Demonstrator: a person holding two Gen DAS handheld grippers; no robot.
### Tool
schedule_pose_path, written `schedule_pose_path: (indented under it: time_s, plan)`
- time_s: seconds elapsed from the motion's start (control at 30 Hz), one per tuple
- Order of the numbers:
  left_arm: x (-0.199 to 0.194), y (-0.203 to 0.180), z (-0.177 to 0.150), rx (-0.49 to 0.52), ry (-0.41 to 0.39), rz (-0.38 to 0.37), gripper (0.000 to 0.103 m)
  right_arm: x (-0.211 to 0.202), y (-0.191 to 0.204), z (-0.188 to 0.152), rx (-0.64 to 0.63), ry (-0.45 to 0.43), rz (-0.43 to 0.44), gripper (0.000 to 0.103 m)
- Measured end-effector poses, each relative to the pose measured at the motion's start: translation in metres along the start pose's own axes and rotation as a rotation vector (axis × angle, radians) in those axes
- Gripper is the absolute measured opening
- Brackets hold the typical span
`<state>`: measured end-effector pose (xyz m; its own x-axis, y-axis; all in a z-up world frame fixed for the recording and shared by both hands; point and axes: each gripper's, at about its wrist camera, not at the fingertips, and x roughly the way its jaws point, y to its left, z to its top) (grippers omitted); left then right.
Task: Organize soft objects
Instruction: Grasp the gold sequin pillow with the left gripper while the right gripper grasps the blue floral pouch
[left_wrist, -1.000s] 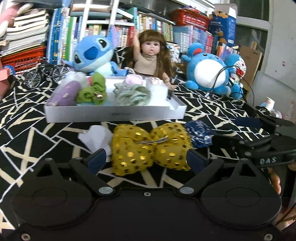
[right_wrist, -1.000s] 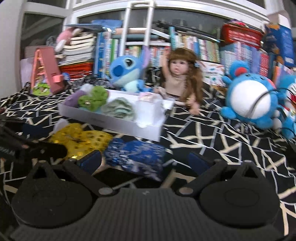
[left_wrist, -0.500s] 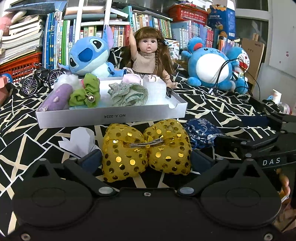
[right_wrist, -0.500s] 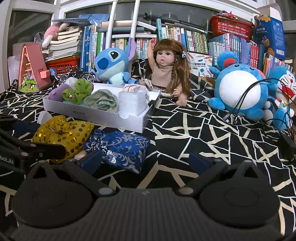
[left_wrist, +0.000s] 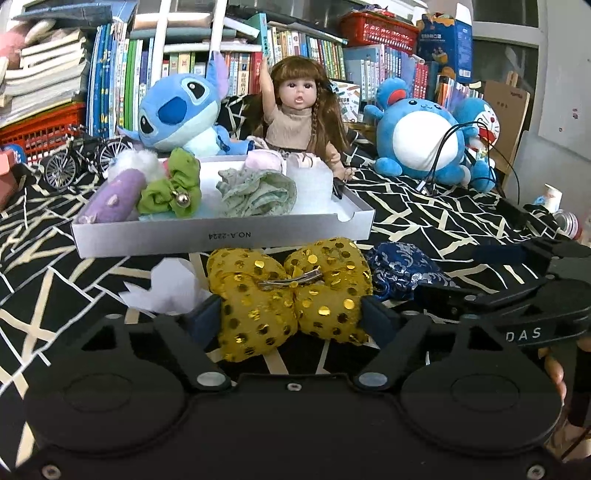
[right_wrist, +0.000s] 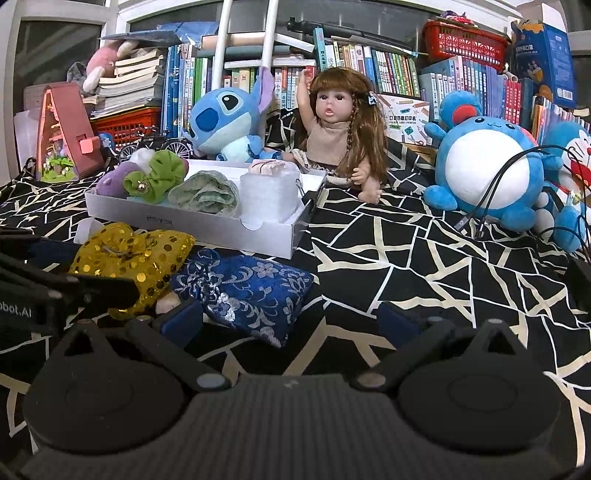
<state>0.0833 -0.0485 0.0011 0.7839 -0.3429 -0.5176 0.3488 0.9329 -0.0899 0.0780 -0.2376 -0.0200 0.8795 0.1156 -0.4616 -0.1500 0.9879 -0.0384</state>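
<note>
The left gripper (left_wrist: 291, 317) sits low in the centre of its own view, pointing forward and slightly down, its jaws having just been closing; its blue pads (left_wrist: 207, 314) now press both sides of the gold sequined bow (left_wrist: 288, 295). The right gripper (right_wrist: 291, 317) sits at the bottom centre of its view with jaws spread wide, the left pad (right_wrist: 181, 317) just beside a blue brocade pouch (right_wrist: 251, 291), not clamping it. Fingers (left_wrist: 554, 369) show at the right edge of the left view.
</note>
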Motion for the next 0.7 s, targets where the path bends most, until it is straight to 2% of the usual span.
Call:
schedule_pose_path:
  time_s: [0.13,0.23,0.37,0.47,0.7]
  plan:
    - [-0.009,-0.002,0.002,0.024,-0.039,0.002,0.054,0.001,-0.001,0.000,0.015,0.002,0.006,0.103]
    - [-0.014,0.000,0.003,0.019,-0.051,0.000,0.050,0.002,0.000,0.001,0.022,0.002,0.009,0.103]
    - [-0.020,0.003,0.003,0.008,-0.063,0.000,0.051,0.002,0.001,0.002,0.030,-0.005,0.013,0.103]
    - [-0.028,0.005,0.002,0.015,-0.083,0.016,0.059,0.002,0.002,0.003,0.031,-0.009,0.014,0.103]
    - [-0.038,0.013,-0.003,0.064,-0.077,0.047,0.058,0.003,0.002,0.005,0.041,-0.011,0.019,0.103]
